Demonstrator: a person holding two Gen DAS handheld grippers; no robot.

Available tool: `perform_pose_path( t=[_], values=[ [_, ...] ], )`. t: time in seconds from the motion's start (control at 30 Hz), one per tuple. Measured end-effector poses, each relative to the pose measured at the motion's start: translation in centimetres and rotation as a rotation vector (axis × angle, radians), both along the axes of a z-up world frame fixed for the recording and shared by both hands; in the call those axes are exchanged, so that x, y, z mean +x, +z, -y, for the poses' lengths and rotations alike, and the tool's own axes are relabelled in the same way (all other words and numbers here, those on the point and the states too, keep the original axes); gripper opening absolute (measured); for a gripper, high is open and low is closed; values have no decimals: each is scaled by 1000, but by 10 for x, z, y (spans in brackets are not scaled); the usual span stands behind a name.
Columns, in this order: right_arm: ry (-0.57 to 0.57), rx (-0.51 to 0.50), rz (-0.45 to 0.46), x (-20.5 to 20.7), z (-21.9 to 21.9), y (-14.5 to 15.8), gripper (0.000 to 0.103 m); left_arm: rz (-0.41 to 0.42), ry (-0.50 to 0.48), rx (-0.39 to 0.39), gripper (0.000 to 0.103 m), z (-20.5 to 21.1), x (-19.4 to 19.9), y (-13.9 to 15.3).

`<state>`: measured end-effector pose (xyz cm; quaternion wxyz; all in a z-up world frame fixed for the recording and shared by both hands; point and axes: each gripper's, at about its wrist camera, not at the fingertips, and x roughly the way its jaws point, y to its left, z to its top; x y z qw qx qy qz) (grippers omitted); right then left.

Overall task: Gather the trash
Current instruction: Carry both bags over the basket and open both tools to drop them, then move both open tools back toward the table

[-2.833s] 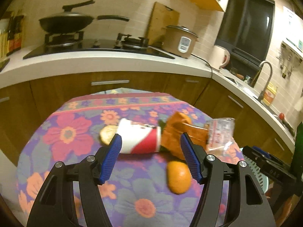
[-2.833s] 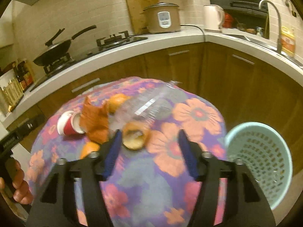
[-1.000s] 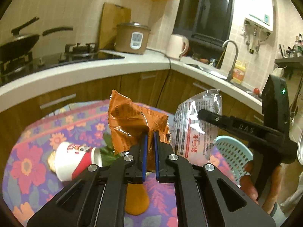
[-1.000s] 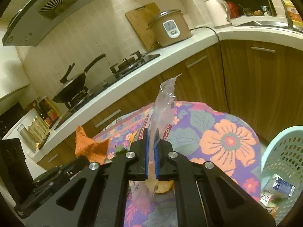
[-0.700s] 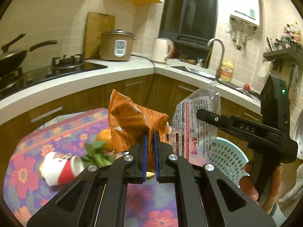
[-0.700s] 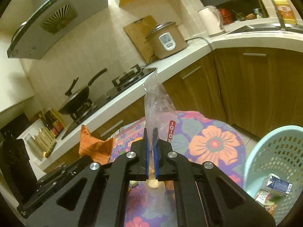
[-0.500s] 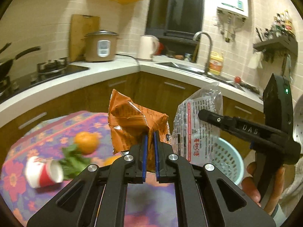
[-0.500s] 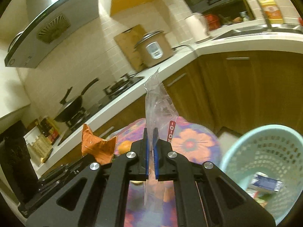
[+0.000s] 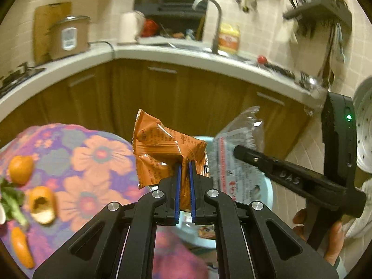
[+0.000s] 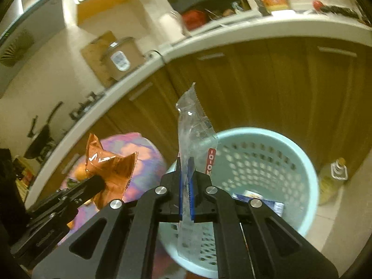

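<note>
The left gripper (image 9: pixel 183 165) is clamped on an orange snack wrapper (image 9: pixel 162 148), which stands up from between its blue pads. Just to its right, the right gripper (image 10: pixel 185 160) pinches a clear plastic wrapper (image 10: pixel 193 125) with red print, the bag rising above the fingers and hanging below them. A pale blue basket (image 10: pixel 274 139) sits directly ahead of and beneath the right gripper, with some packaging already inside. To the left gripper's left, orange peel (image 9: pixel 41 204) and greens (image 9: pixel 11 202) lie on the floral tablecloth (image 9: pixel 93 162).

The basket (image 10: pixel 290 153) stands beside the table (image 9: pixel 97 153), below both wrappers.
</note>
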<state>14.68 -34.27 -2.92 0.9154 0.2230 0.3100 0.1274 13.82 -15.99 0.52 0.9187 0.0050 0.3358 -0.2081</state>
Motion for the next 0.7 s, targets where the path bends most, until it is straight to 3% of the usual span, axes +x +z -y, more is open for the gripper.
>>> perform_pose_path(
  t=[0.13,0.2,0.33,0.4,0.47,0.5,0.7],
  values=[
    [-26,-16,-56,7,8,-21,2,-35,-37,25,7,21,10,-15],
    [-29,-15,-78,10,11,-26,3,-48,-46,32,16,26,13,-19],
    [-34,-18,-101,17,15,-32,6,-38,-51,42,23,28,12,-22],
    [-44,-19,-116,19,15,-34,14,-32,-44,47,29,28,13,-22],
    [-59,-14,-121,18,18,-36,42,-39,-37,38,29,24,13,-22],
    [-72,-17,-115,16,20,-35,48,-40,-33,36,30,24,13,-22],
    [-90,-21,-89,5,22,-28,51,-35,-7,25,32,12,7,-19]
  ],
)
